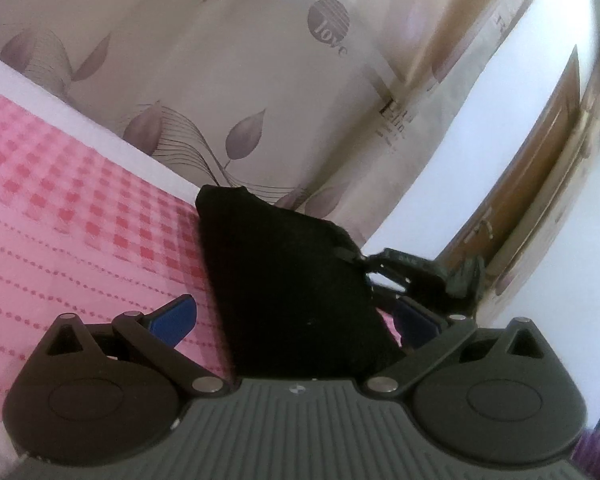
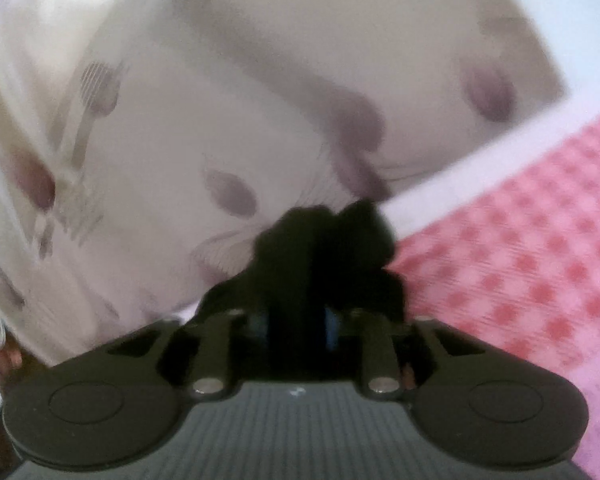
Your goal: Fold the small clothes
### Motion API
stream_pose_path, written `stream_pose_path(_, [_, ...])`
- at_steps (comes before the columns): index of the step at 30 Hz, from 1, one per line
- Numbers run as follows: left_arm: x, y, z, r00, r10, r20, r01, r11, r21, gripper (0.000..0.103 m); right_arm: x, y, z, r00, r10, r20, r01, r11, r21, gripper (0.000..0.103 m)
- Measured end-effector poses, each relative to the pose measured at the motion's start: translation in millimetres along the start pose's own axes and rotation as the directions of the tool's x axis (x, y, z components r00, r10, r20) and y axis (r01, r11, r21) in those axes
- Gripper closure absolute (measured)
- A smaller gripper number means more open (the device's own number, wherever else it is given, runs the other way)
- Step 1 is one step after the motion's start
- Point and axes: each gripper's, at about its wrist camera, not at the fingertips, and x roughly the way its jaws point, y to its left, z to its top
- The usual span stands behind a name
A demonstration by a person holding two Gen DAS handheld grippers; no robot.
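A small black garment (image 1: 284,264) stands up off the pink checked sheet (image 1: 80,220), bunched into a tall fold. My left gripper (image 1: 294,320) straddles its near end; the blue fingers (image 1: 172,320) are spread wide and do not press on it. At the garment's right edge my right gripper (image 1: 380,266) comes in from the side and pinches the cloth. In the blurred right wrist view the right gripper (image 2: 296,328) has its jaws close together with the black garment (image 2: 320,240) clamped between the pads and bulging out ahead.
A beige curtain (image 1: 220,80) printed with purple leaves hangs just behind the far edge of the bed. A white wall and a wooden door (image 1: 532,184) lie to the right. The pink sheet (image 2: 520,260) stretches away to the right in the right wrist view.
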Motion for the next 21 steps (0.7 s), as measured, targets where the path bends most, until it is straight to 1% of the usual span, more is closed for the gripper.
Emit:
stream_pose_path(2, [3.3, -11.5, 6.6, 1.000, 0.001, -0.015, 0.000, 0.999, 0.043, 0.000, -27.1, -3.4, -4.4, 0.997, 0.036, 0.061, -0.037, 0.999, 0.026, 0.053])
stream_pose_path(3, [6.1, -17.7, 10.3, 1.000, -0.015, -0.021, 0.016, 0.998, 0.063, 0.000, -43.0, -3.1, -9.1, 0.995, 0.058, 0.080, -0.060, 0.998, 0.029, 0.051])
stream_pose_path(4, [9.9, -25.8, 14.3, 0.999, -0.030, -0.028, 0.032, 0.996, 0.089, 0.000, -59.8, -0.2, -16.2, 0.993, 0.077, 0.095, -0.078, 0.997, 0.013, 0.049])
stream_pose_path(5, [14.7, -32.3, 18.2, 0.999, -0.030, -0.033, 0.034, 0.993, 0.112, 0.000, -71.2, 3.2, -21.7, 0.991, 0.086, 0.099, -0.085, 0.996, -0.014, 0.049])
stream_pose_path(6, [20.5, -40.4, 21.8, 0.999, -0.021, -0.038, 0.026, 0.990, 0.139, 0.000, -82.1, 7.3, -29.6, 0.993, 0.081, 0.086, -0.077, 0.996, -0.049, 0.049])
stream_pose_path(8, [32.4, -50.7, 25.8, 0.999, -0.027, -0.042, 0.034, 0.983, 0.179, 0.000, -91.3, 15.3, -48.1, 0.998, 0.055, 0.035, -0.051, 0.993, -0.104, 0.049])
stream_pose_path(9, [38.6, -55.2, 25.4, 0.999, -0.009, -0.045, 0.018, 0.979, 0.205, 0.000, -91.8, 18.0, -56.8, 0.999, 0.051, 0.013, -0.049, 0.991, -0.128, 0.049])
stream_pose_path(10, [45.7, -59.6, 23.4, 0.999, 0.027, -0.046, -0.016, 0.971, 0.237, 0.001, -90.3, 21.8, -66.4, 1.000, 0.027, -0.012, -0.029, 0.986, -0.163, 0.051])
stream_pose_path(11, [52.4, -62.1, 20.4, 0.997, 0.054, -0.051, -0.039, 0.965, 0.258, 0.003, -87.8, 25.2, -75.5, 0.999, -0.010, -0.040, 0.002, 0.979, -0.202, 0.060])
stream_pose_path(12, [57.8, -62.4, 16.8, 0.996, 0.057, -0.065, -0.037, 0.963, 0.267, 0.007, -84.8, 27.1, -84.6, 0.997, -0.033, -0.066, 0.017, 0.974, -0.224, 0.071])
stream_pose_path(13, [61.9, -62.2, 13.0, 0.995, 0.056, -0.084, -0.030, 0.960, 0.279, 0.010, -84.4, 29.1, -91.0, 0.996, -0.034, -0.081, 0.015, 0.973, -0.232, 0.089])
stream_pose_path(14, [65.4, -63.7, 8.7, 0.992, 0.071, -0.104, -0.036, 0.952, 0.304, 0.013, -90.4, 31.5, -95.9, 0.997, -0.029, -0.073, 0.011, 0.970, -0.242, 0.092])
stream_pose_path(15, [66.4, -64.8, 5.5, 0.990, 0.088, -0.111, -0.046, 0.942, 0.334, 0.013, -96.6, 34.4, -96.8, 0.998, -0.006, -0.064, -0.009, 0.972, -0.233, 0.094])
stream_pose_path(16, [65.5, -65.9, 2.7, 0.989, 0.092, -0.116, -0.045, 0.933, 0.356, 0.013, -102.4, 35.0, -96.9, 0.998, 0.017, -0.059, -0.029, 0.978, -0.208, 0.095])
stream_pose_path(18, [59.7, -64.1, 0.7, 0.989, 0.075, -0.130, -0.024, 0.933, 0.360, 0.014, -112.8, 33.6, -98.7, 0.997, 0.043, -0.066, -0.054, 0.984, -0.172, 0.095])
stream_pose_path(19, [57.6, -61.5, -0.4, 0.988, 0.067, -0.139, -0.013, 0.935, 0.353, 0.014, -116.1, 31.2, -101.1, 0.996, 0.034, -0.077, -0.047, 0.985, -0.167, 0.095])
stream_pose_path(21, [56.8, -58.1, -3.0, 0.984, 0.062, -0.169, 0.000, 0.939, 0.343, 0.013, -118.1, 22.9, -105.8, 0.995, -0.020, -0.103, 0.003, 0.987, -0.161, 0.096])
